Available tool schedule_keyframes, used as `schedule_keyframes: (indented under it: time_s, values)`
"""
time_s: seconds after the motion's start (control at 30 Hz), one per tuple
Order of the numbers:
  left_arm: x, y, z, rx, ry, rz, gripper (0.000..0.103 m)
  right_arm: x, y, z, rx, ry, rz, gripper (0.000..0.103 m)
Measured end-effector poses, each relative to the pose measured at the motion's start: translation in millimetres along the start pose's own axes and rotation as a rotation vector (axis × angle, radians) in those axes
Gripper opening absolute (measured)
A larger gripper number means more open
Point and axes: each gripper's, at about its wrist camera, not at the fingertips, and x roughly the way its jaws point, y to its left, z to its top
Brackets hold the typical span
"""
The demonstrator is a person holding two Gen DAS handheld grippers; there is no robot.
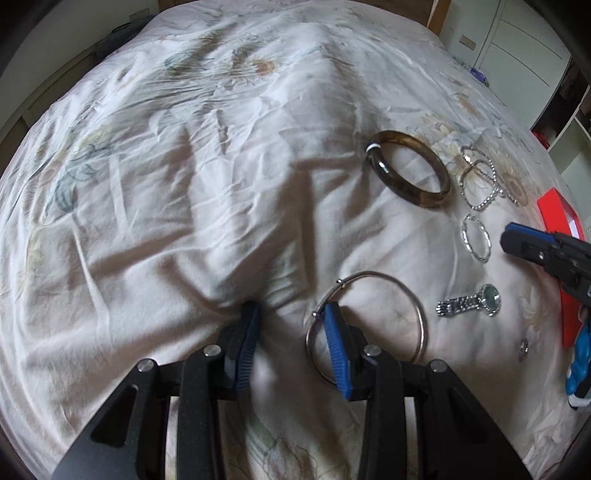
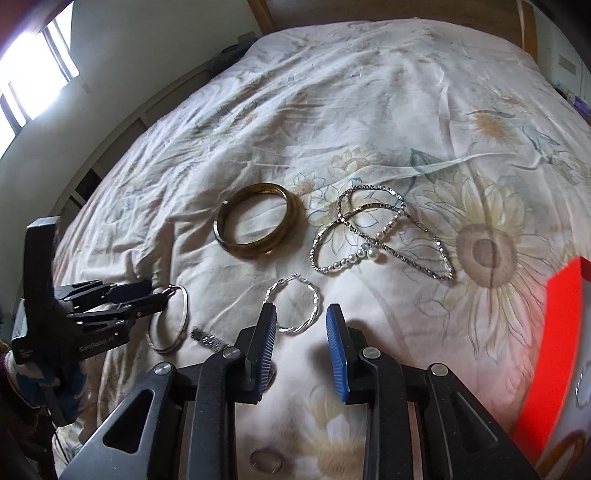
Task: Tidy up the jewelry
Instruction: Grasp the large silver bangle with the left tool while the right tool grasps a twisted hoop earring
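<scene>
My left gripper (image 1: 291, 314) points down at the flowered bedsheet (image 1: 184, 221), jaws open; its right finger (image 1: 332, 325) rests at the clasp edge of a thin silver bangle (image 1: 417, 306), and nothing lies between the pads. The same gripper (image 2: 157, 291) and bangle (image 2: 184, 306) show in the right wrist view. My right gripper (image 2: 301, 314) is open just short of a twisted silver bracelet (image 2: 314, 299); its left finger (image 2: 267, 325) overlaps the bracelet's rim. A brown bangle (image 2: 255, 221), pearl-and-chain bracelets (image 2: 369, 236) and a silver watch (image 1: 469, 301) lie nearby.
A red box (image 2: 554, 350) stands at the right edge of the bed, also seen as the red box (image 1: 557, 218). A small ring (image 2: 266, 459) lies under my right gripper. Wooden bed frame (image 2: 388, 9) behind; a window (image 2: 33, 66) at the left.
</scene>
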Motion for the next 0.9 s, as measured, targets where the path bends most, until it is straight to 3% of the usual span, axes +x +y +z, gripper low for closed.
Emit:
schedule_keyframes:
  time_s: [0.27, 0.43, 0.53, 0.67, 0.9]
  values:
    - [8, -5, 1, 0.036, 0.008, 0.02, 0.033, 27, 2, 8, -0.041, 0.054, -0.004, 0.025]
    - [10, -13, 1, 0.066, -0.009, 0.06, 0.032, 39, 2, 7, -0.053, 0.075, -0.018, 0.013]
    - [11, -20, 1, 0.083, -0.021, 0.092, 0.025, 44, 1, 8, -0.047, 0.082, -0.03, 0.005]
    - [6, -17, 7, 0.047, -0.019, 0.095, 0.009, 39, 2, 12, -0.035, 0.084, -0.03, 0.005]
    - [-17, -11, 10, -0.033, -0.011, 0.056, 0.005, 6, 6, 11, -0.028, 0.055, -0.016, 0.004]
